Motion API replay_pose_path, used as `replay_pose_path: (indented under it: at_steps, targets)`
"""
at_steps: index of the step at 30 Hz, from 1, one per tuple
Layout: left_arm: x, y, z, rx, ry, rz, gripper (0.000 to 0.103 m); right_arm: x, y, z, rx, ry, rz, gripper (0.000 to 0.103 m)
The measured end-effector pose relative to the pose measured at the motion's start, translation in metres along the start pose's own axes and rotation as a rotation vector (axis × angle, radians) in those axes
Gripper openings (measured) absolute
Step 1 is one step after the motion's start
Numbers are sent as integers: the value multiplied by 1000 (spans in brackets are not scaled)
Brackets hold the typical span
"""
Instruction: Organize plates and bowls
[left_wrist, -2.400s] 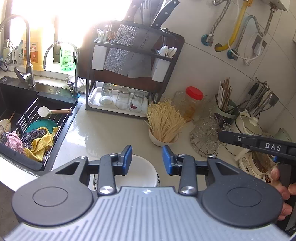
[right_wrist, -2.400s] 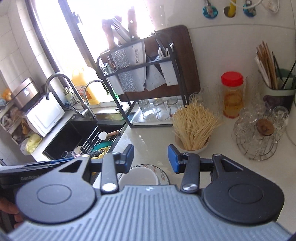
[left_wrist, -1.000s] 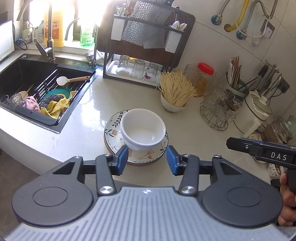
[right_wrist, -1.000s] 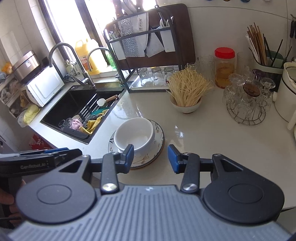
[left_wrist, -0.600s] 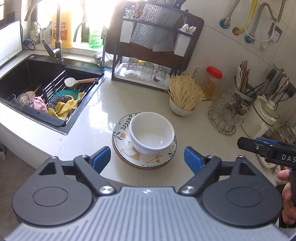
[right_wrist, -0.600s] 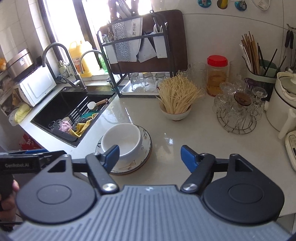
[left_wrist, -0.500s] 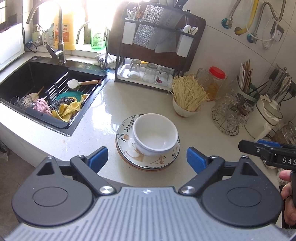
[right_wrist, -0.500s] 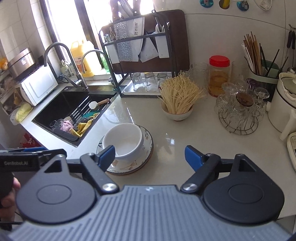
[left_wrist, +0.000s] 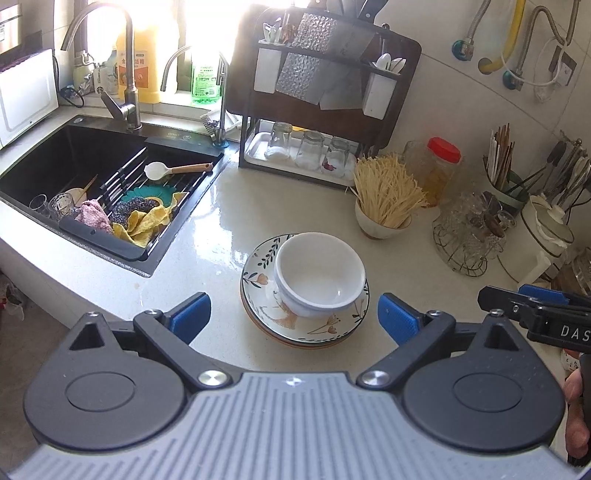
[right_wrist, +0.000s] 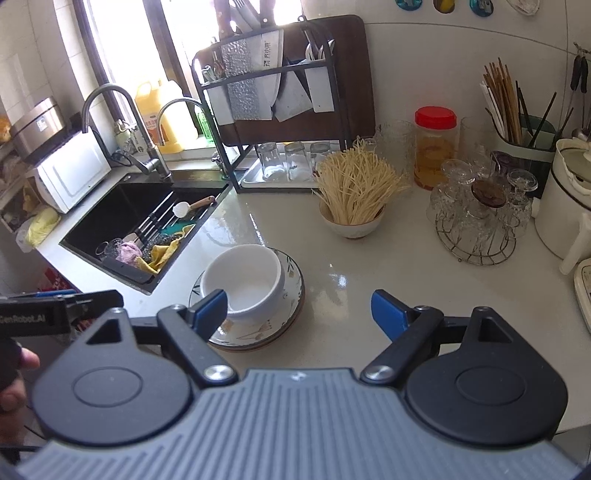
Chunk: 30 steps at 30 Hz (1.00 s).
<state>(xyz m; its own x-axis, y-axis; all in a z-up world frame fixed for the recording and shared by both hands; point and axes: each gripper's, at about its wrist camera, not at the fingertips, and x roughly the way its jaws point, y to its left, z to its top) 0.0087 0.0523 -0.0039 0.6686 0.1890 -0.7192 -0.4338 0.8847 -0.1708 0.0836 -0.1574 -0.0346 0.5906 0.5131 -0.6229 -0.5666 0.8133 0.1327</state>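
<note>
A white bowl (left_wrist: 319, 275) sits on a stack of floral plates (left_wrist: 295, 326) on the pale counter; both also show in the right wrist view, the bowl (right_wrist: 243, 282) on the plates (right_wrist: 258, 328). My left gripper (left_wrist: 295, 315) is open wide and empty, held above and in front of the stack. My right gripper (right_wrist: 298, 308) is open wide and empty, just right of the stack and above it. Each gripper's side shows at the edge of the other's view.
A black sink (left_wrist: 74, 166) with cloths and glasses lies at the left. A dark rack (left_wrist: 317, 99) with upturned glasses stands at the back. A bowl of noodles (left_wrist: 384, 206), a red-lidded jar (left_wrist: 441, 170), a wire glass holder (left_wrist: 469, 236) and a utensil pot stand to the right.
Both grippers have pulled back and up from the stack, and both have opened from nearly closed to wide. The bowl and plates have not moved.
</note>
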Motion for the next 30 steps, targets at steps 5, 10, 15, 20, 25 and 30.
replay_pose_path:
  at_steps: [5, 10, 15, 20, 25, 30]
  targets:
    - [1, -1, 1, 12, 8, 8, 99, 2, 6, 0, -32, 10, -16, 87]
    - [2, -4, 3, 28, 15, 14, 99, 3, 6, 0, -24, 16, -15, 87]
    - [4, -6, 4, 37, 23, 22, 99, 5, 6, 0, -20, 20, -24, 87]
    - [7, -6, 6, 28, 37, 43, 99, 6, 6, -1, -20, 29, -28, 87]
    - [9, -8, 2, 36, 57, 37, 99, 7, 4, -1, -5, 34, -39, 87]
    - [9, -10, 0, 34, 60, 36, 99, 7, 5, -3, -10, 34, -36, 87]
